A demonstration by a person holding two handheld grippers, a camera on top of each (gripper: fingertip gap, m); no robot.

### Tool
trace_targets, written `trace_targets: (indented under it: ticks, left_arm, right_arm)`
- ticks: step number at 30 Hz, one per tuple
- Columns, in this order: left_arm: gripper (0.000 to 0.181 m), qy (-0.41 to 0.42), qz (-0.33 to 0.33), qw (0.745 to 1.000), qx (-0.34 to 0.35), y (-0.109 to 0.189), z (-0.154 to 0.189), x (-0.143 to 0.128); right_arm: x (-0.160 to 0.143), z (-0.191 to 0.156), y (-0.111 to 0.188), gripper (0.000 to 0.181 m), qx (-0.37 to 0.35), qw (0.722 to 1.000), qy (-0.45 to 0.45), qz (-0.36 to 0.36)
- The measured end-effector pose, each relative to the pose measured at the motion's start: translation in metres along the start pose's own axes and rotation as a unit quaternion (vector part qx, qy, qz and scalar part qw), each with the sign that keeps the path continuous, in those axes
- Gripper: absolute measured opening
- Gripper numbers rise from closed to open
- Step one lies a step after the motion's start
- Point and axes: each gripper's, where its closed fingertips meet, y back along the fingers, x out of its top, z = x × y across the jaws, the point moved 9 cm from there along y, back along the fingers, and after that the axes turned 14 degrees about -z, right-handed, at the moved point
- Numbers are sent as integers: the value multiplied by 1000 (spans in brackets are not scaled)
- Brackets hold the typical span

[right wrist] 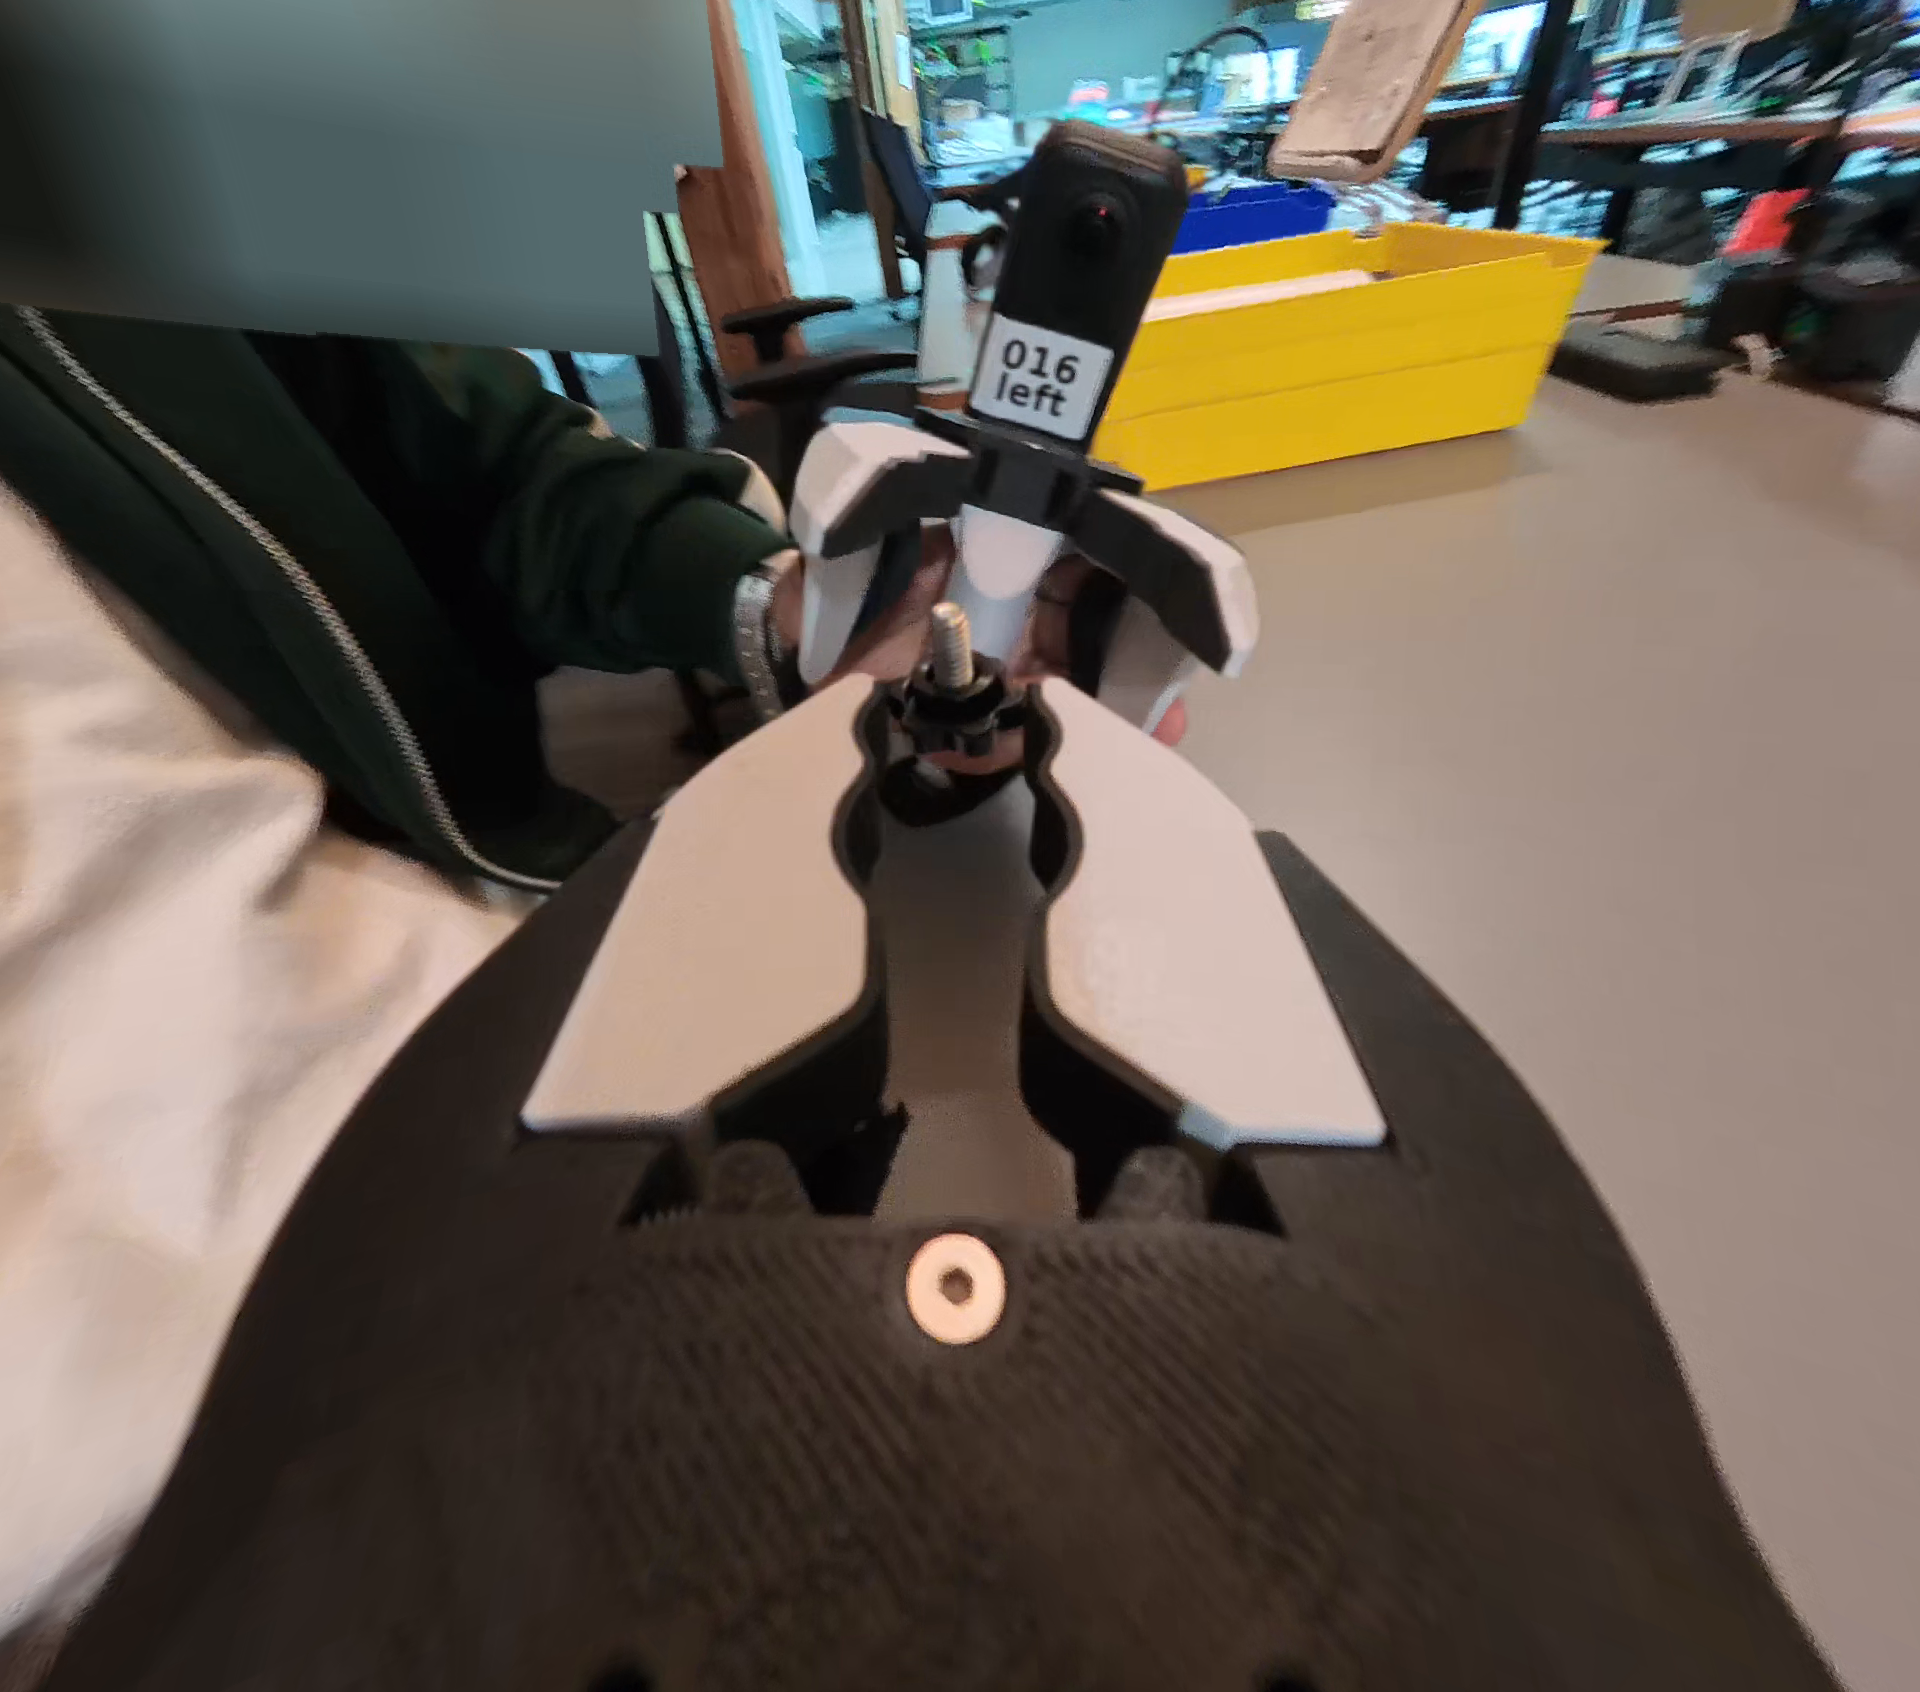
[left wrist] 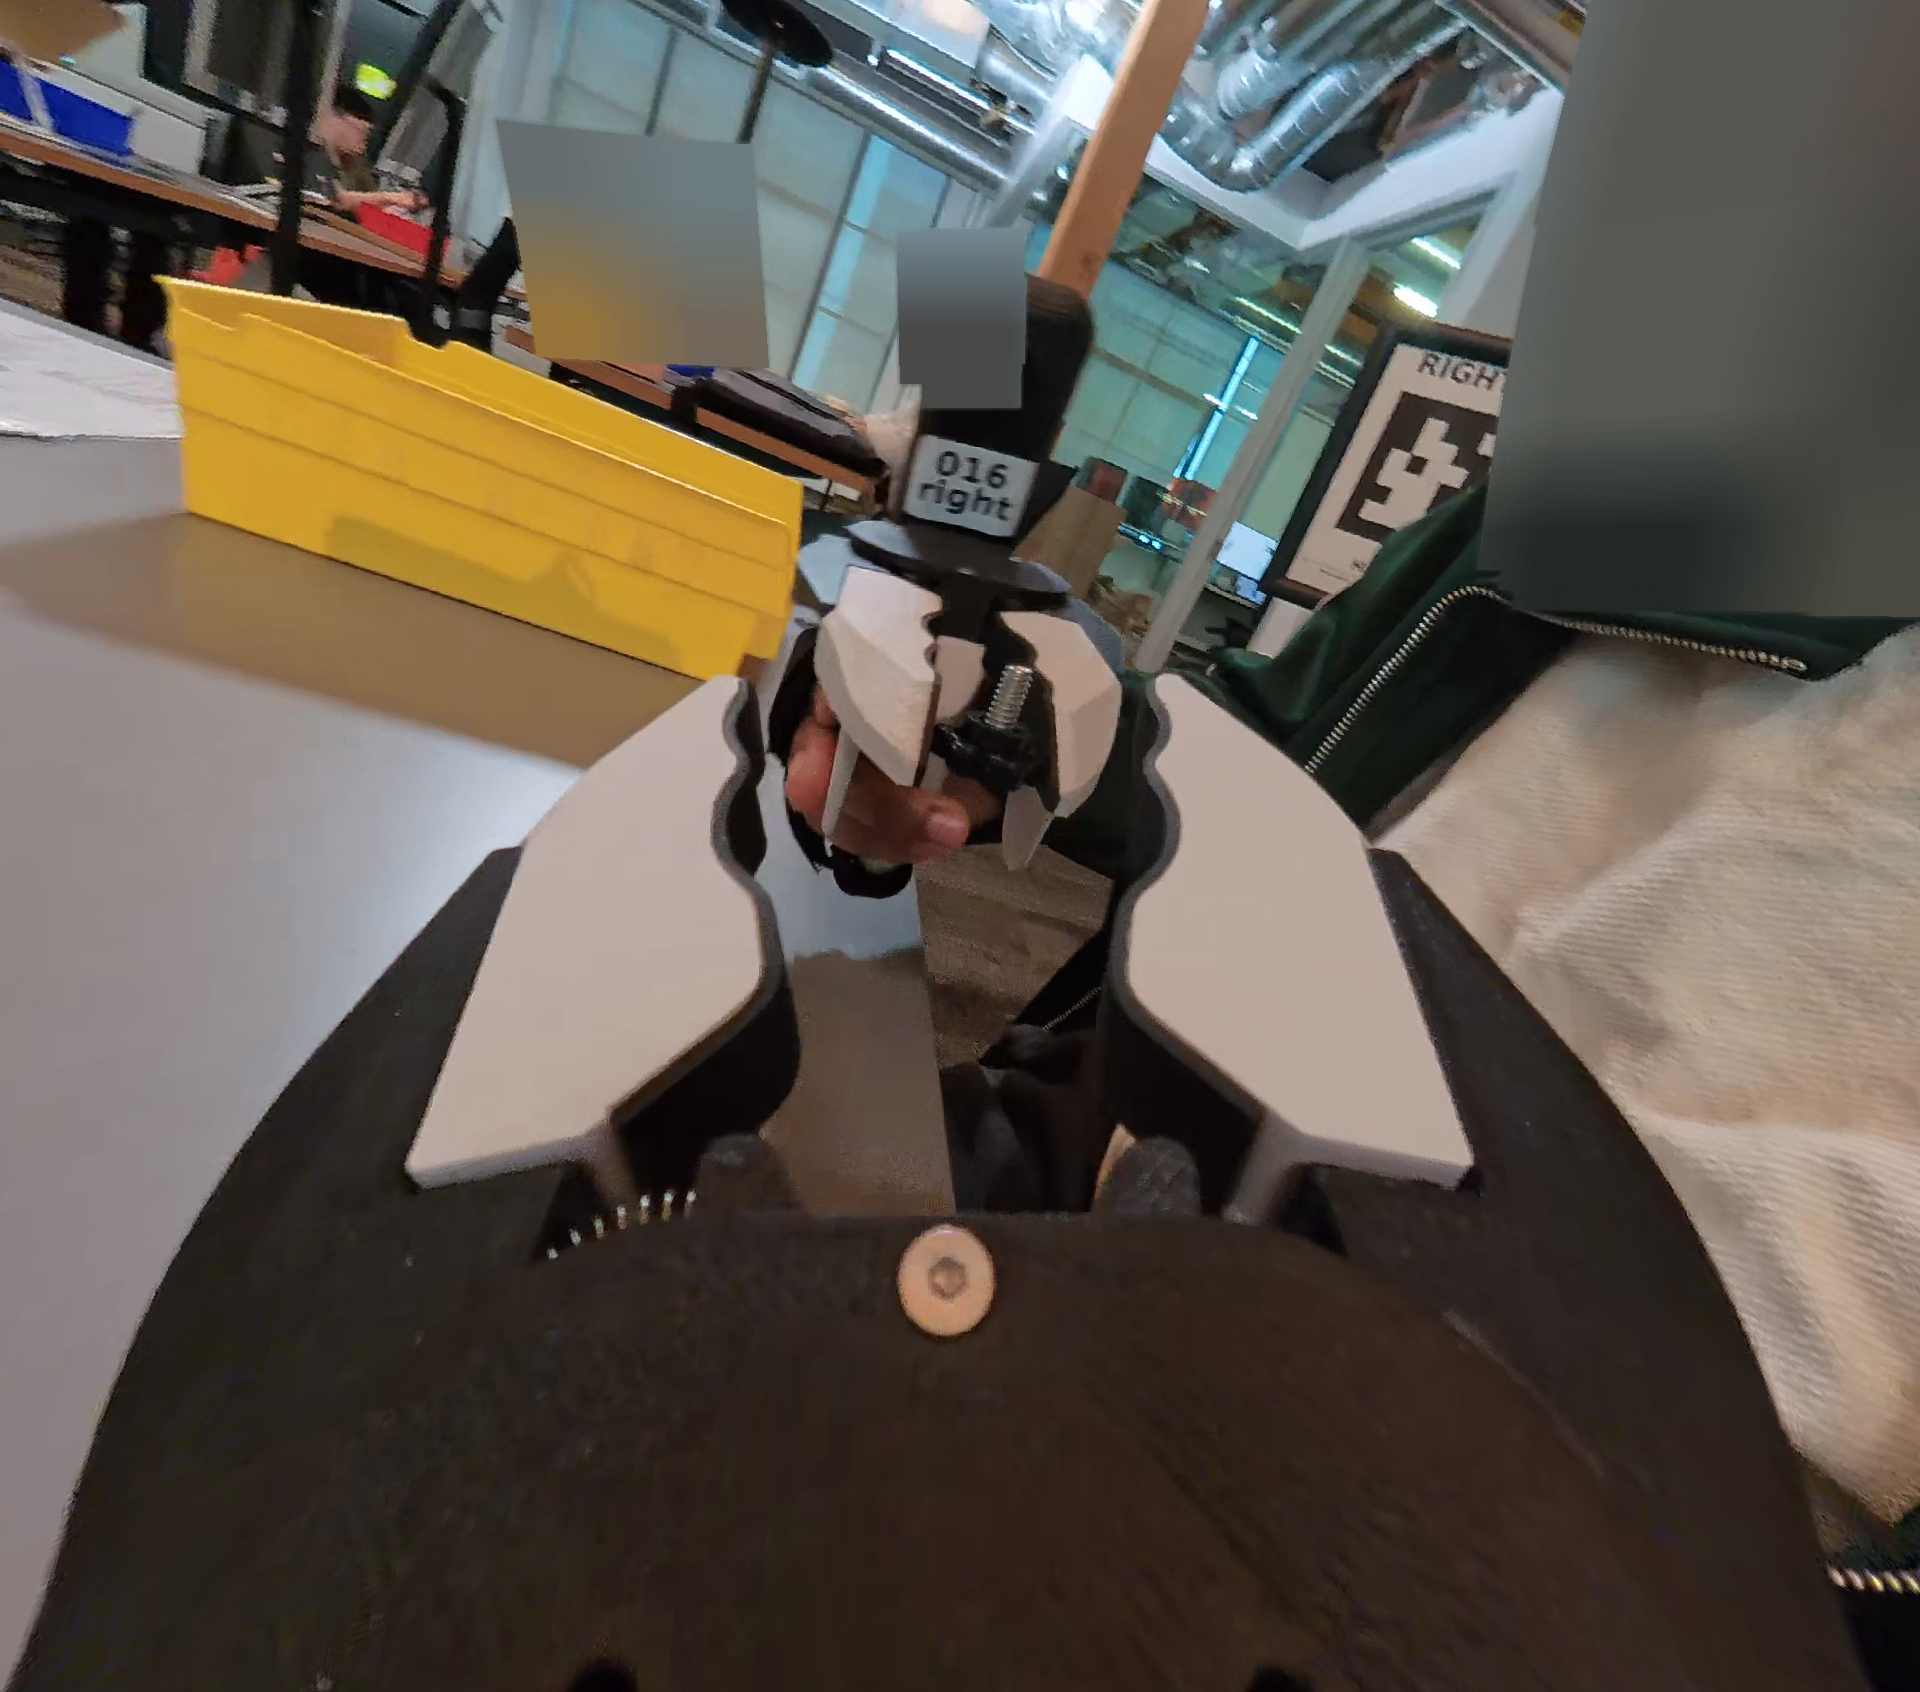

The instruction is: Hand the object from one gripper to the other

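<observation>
Right jaws: closing narrowly on the black star-shaped knob with a silver threaded stud (right wrist: 943, 707), pinching it at the tips of the right gripper (right wrist: 948, 723), stud pointing up.
Left jaws: standing wide apart on the left gripper (left wrist: 951, 743), gripping nothing, aiming at the knob (left wrist: 982, 743) held just beyond its tips.
Grippers: facing each other tip to tip above the edge of the smooth grey table (right wrist: 1558, 707), a hand (left wrist: 883, 811) wrapping the right gripper's handle.
Person: wearing a dark green zip jacket (left wrist: 1382, 666) over a cream top, sitting at the table's near edge.
Yellow plastic bin (right wrist: 1340, 354): resting farther back on the table, well apart from both grippers.
</observation>
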Motion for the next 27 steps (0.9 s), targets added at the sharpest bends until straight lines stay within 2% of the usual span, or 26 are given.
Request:
trace_targets:
  ticks: [7, 14, 21, 27]
  left_arm:
    - [59, 31, 5, 999, 18, 5, -7, -2]
    - [55, 43, 10, 999, 22, 7, -10, -2]
    - [39, 8, -16, 1000, 22, 4, -6, -3]
    - [34, -21, -51, 998, 35, -2, -1, -4]
  right_arm:
    - [1, -3, -2, 24, -68, 996, 49, -37]
    - [1, 0, 2, 24, -55, 998, 20, -10]
    - [1, 10, 11, 24, -36, 998, -41, 37]
    - [0, 12, 11, 25, -65, 997, -36, 19]
